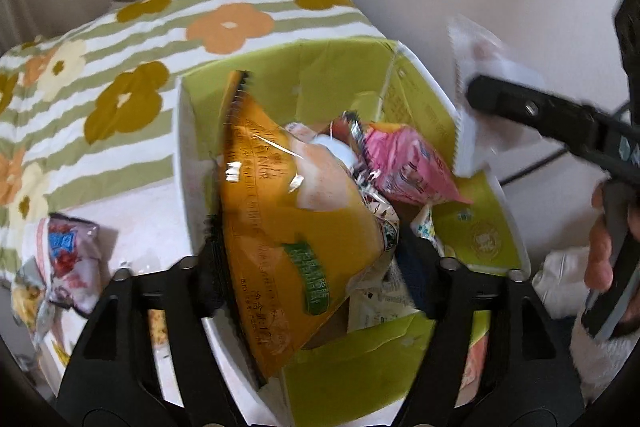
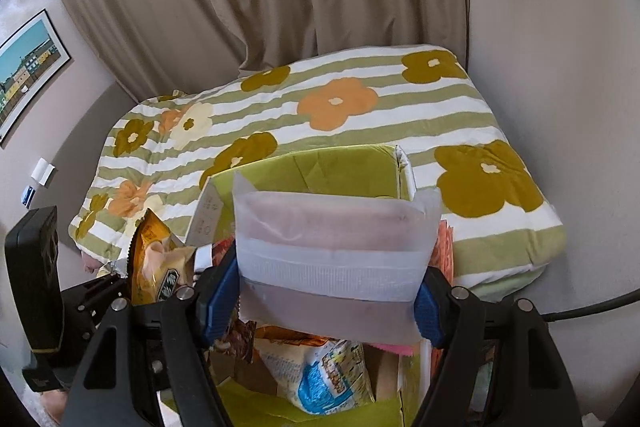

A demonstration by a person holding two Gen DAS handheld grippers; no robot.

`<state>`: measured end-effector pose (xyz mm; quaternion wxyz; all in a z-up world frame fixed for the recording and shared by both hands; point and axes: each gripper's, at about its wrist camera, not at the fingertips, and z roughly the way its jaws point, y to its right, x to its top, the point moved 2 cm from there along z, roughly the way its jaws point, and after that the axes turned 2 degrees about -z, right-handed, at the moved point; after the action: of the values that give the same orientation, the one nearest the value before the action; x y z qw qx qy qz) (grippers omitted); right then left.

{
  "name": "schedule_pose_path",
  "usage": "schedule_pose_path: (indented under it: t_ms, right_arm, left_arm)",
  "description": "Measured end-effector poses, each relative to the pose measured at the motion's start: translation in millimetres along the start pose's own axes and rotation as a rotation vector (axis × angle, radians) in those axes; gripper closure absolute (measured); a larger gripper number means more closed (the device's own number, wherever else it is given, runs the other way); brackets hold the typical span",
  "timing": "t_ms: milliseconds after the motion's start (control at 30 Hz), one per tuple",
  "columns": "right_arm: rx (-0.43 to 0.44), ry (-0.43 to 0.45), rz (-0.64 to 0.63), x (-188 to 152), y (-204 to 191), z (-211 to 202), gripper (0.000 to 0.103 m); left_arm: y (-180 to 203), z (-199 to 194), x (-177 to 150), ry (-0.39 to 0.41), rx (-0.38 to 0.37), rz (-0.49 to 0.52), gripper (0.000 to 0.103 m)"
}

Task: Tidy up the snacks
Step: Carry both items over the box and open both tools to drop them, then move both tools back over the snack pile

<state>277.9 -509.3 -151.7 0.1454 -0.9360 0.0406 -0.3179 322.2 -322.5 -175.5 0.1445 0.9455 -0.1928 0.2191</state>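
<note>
Left wrist: orange snack bag (image 1: pixel 296 211) pinched in left gripper (image 1: pixel 316 267), long axis running 12-to-6, hanging right over green box (image 1: pixel 344 83), so I'd just drop it.

Right wrist: frosted white pouch (image 2: pixel 336 251) clamped crosswise in right gripper (image 2: pixel 328 303), same box at 12, looks flat, translucent.

Orange snack bag (image 1: pixel 288 227) upright over green box (image 1: pixel 336 83), translucent white packet (image 2: pixel 332 259) above
</note>
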Motion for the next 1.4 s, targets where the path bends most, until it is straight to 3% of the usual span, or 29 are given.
schedule_pose_path:
  t_ms: [33, 67, 233, 467, 767, 833, 967, 1167, 1400]
  right_arm:
    - [0.003, -0.005, 0.002, 1, 1, 3, 0.033]
    - [0.003, -0.009, 0.005, 2, 3, 7, 0.033]
    - [0.009, -0.028, 0.035, 8, 8, 22, 0.033]
    - [0.004, -0.061, 0.037, 17, 5, 43, 0.033]
    - [-0.004, -0.122, 0.027, 23, -1, 70, 0.032]
    - [-0.009, -0.134, 0.029, 22, -1, 74, 0.028]
    - [-0.002, -0.062, 0.036, 18, 0, 64, 0.009]
    - [-0.019, -0.061, 0.013, 5, 0, 51, 0.009]
    - [0.022, -0.051, -0.008, -2, -5, 20, 0.009]
  left_arm:
    - [0, 1, 0, 0.005, 0.011, 0.015, 0.007]
    - [0, 1, -1, 0.013, 0.03, 0.034, 0.0]
    - [-12, -3, -4, -0.01, 0.065, 0.049, 0.0]
    - [-30, -34, 1, 0.052, 0.03, 0.048, 0.0]
    - [-49, -34, 2, 0.059, -0.012, -0.011, 0.0]
    - [-49, -35, 2, 0.062, -0.009, -0.01, 0.0]
    - [-48, -38, 0, 0.075, -0.001, -0.009, 0.0]
    - [-47, -43, -7, 0.081, 0.005, -0.029, 0.0]
    - [-38, -65, -16, 0.118, 0.018, -0.043, 0.0]
